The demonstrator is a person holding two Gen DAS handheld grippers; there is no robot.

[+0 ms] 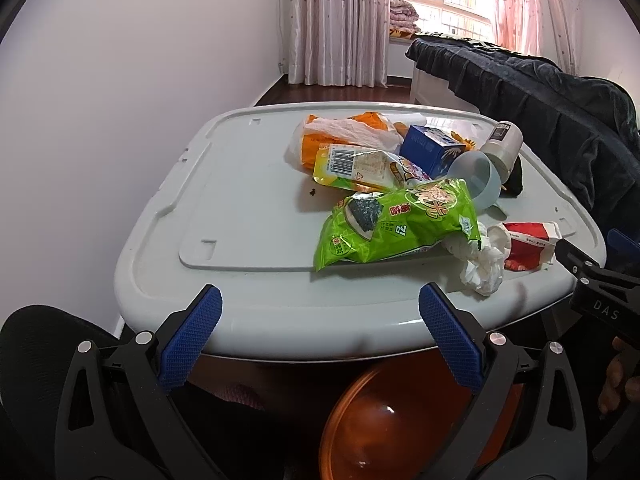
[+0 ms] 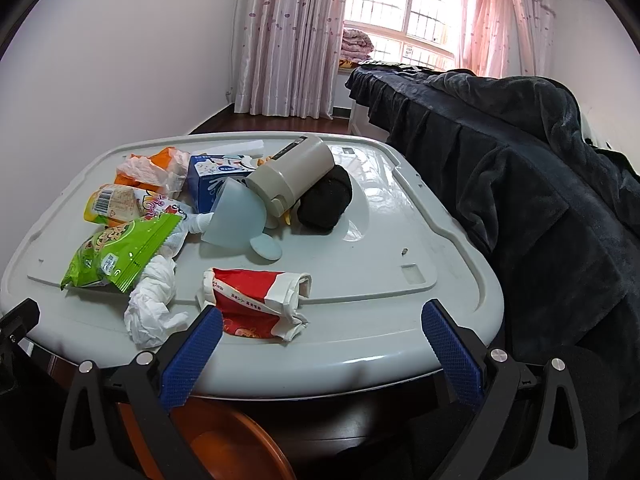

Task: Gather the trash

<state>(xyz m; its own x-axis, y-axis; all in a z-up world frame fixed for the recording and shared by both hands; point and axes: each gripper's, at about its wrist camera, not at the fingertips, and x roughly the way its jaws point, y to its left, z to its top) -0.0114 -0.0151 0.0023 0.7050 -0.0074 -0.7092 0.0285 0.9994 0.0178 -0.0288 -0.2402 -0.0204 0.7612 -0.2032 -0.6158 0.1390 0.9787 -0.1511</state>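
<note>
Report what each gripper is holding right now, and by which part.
Nothing is held. The left gripper and the right gripper are both open and empty at the near edge of the grey lid; the red wrapper lies just ahead of the right one, ungripped.

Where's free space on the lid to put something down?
Bare: the left half of the grey lid, from the green snack bag out to the rim; also the right side between the black bundle, the red wrapper and the rim. Crowded: the pile around the blue carton.
</note>
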